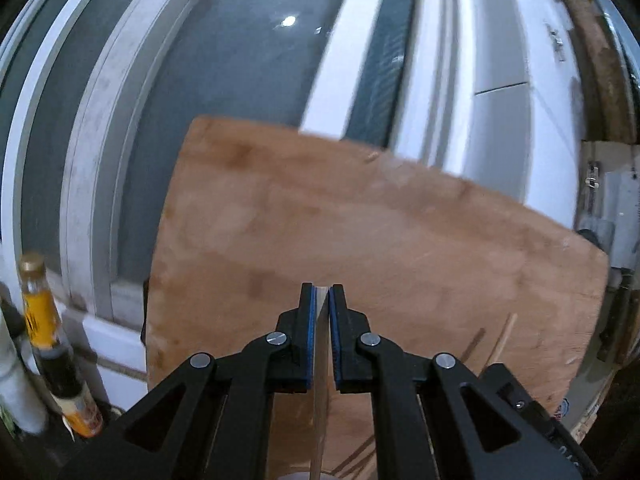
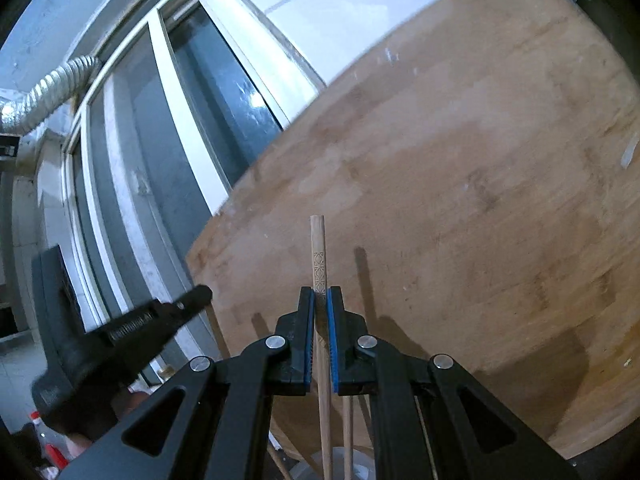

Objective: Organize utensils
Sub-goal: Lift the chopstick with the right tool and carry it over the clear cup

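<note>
before the upright wooden board (image 2: 460,200), your right claw (image 2: 321,300) grips a carved chopstick (image 2: 319,248); your left claw (image 1: 321,300) clamps a pale wooden stick (image 1: 320,344).

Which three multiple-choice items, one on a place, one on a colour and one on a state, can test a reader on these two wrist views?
1. Where does the wooden board stand?
A. before a window
B. inside a drawer
C. on a chair

2. What colour are the gripper pads?
A. red
B. blue
C. green

3. The right gripper is:
A. wide open
B. out of view
C. shut on a chopstick

Key: 1 A, window frames rise behind it; 2 B, blue strips line both jaws; 3 C, the pads clamp the patterned stick.
</note>
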`<state>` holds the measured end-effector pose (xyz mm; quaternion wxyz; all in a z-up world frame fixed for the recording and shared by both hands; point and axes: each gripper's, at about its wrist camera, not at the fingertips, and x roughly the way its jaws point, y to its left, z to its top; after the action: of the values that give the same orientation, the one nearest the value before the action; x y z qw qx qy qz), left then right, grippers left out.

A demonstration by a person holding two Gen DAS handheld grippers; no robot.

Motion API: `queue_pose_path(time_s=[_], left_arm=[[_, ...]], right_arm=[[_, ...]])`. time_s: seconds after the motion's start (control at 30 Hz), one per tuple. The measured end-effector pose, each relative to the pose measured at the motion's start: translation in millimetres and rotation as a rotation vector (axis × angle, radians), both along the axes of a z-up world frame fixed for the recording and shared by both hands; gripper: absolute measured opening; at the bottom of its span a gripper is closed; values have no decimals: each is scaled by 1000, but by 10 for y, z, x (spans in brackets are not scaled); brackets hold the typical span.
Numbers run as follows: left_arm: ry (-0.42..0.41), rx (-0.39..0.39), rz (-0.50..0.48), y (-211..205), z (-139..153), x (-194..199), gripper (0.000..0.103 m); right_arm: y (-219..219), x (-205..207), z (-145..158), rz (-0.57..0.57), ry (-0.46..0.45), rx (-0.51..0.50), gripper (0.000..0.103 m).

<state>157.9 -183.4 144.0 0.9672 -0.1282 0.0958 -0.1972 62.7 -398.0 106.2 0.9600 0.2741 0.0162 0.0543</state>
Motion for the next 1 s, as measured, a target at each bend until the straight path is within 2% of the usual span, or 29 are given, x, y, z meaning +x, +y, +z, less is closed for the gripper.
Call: queue_pose_path(time_s=[0.13,0.3,0.43,0.5,0.6,0.7,1.0], left_arm=[[74,-54,-22,112,-212,125,6],[97,-28,-34,154,-446,117,6],[100,-12,-43,185,-519,86,6],[87,20,-27,168,-544,63,6],[71,55,-17,152,-592,39,6],[100,39,-33,169,-640,88,6],[114,43,-39,215,-693,168,7]], right_arm=[[86,121,-74,24,46,-40,7],[246,315,-180,92,151,-84,8],[392,412,-245,118,195,-137,8],[435,460,-285,127,214,-147,8],[484,522,-313,142,230,-157,8],[521,543,-323,160,232,-173,8],[679,617,-397,191,263,-232,8]])
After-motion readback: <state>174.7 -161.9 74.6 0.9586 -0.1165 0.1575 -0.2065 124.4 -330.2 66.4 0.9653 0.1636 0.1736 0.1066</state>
